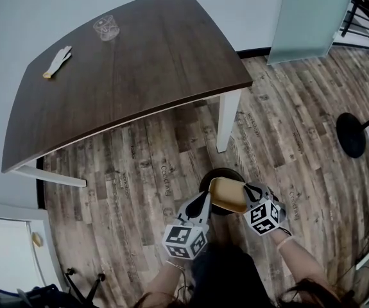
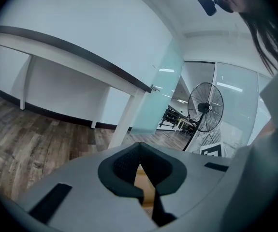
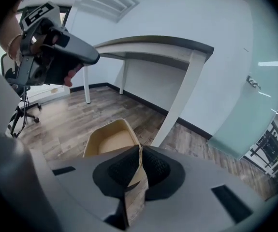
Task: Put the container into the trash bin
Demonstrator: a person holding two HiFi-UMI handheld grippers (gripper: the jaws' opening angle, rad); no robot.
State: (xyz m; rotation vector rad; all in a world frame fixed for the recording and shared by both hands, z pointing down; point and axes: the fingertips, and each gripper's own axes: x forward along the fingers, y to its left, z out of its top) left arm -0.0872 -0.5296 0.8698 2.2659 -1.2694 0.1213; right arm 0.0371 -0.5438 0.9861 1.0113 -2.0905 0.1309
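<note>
Head view | 1 container (image 1: 229,194) over 1 trash bin (image 1: 221,172) | 2 grippers: left gripper (image 1: 205,201) clamped on one rim, right gripper (image 1: 252,194) clamped on the opposite rim | surface (image 1: 145,76): 1 glass (image 1: 106,27)

— What sort of place is this?
— An office, I'd say. A plain dark-topped table (image 1: 139,63) on white legs stands on plank flooring (image 1: 300,140), with a frosted glass door (image 1: 309,18) just past its corner.
— Anything else?
— A pedestal fan (image 2: 205,108) and rows of desks (image 2: 177,122) beyond the table, and a castor chair (image 3: 20,115) beside it.
</note>
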